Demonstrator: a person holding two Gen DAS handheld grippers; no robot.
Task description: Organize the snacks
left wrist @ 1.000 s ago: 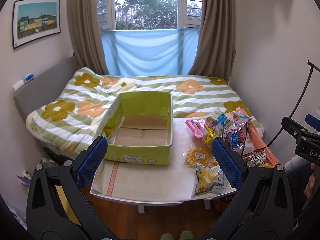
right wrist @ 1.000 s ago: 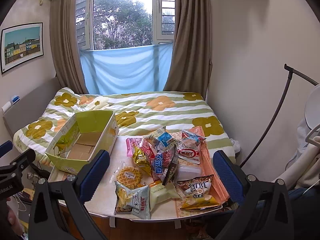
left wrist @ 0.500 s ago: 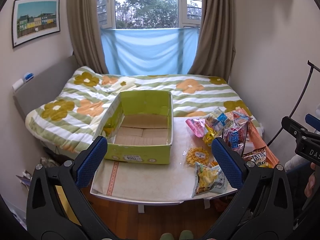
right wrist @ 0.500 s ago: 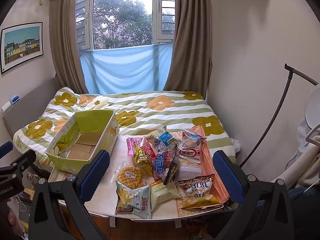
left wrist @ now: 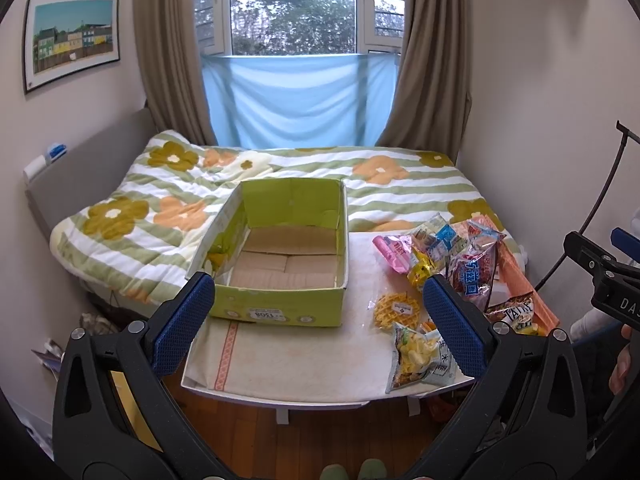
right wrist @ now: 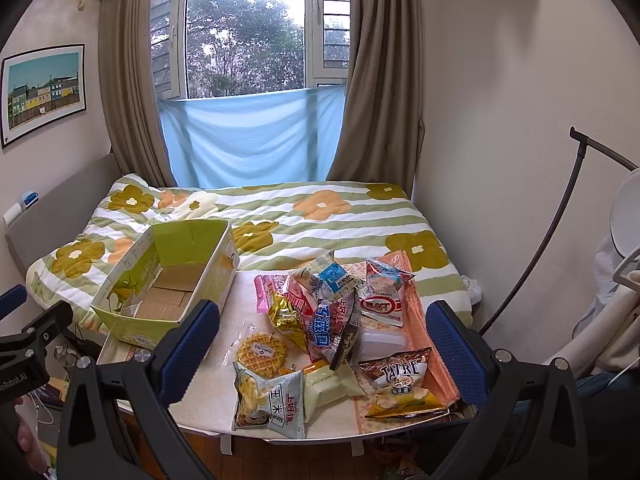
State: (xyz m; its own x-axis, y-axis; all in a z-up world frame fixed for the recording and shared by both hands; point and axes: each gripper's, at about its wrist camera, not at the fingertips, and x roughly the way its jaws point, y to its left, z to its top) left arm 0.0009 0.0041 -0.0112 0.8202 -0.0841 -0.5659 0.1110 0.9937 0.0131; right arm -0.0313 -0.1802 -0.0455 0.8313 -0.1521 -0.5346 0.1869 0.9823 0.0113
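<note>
An empty green cardboard box [left wrist: 280, 264] [right wrist: 168, 288] stands on the left of a small white table [left wrist: 296, 360] [right wrist: 208, 408]. A pile of snack packets [left wrist: 460, 264] [right wrist: 336, 320] lies on the right, with a round waffle [left wrist: 397, 308] [right wrist: 262, 350] and a corn-snack bag [left wrist: 420, 360] [right wrist: 268, 404] at the front. My left gripper [left wrist: 316, 320] is open and empty, held before the table, facing the box. My right gripper [right wrist: 324, 344] is open and empty, held before the pile.
A bed with a flowered striped quilt [left wrist: 280, 184] [right wrist: 304, 216] lies behind the table. Walls close in on both sides. A black curved stand [right wrist: 560, 216] rises at the right. Wooden floor [left wrist: 320, 432] shows below the table's front edge.
Both views have shifted only slightly; the right gripper has edged a little closer to the snack pile. Nothing on the table has moved.
</note>
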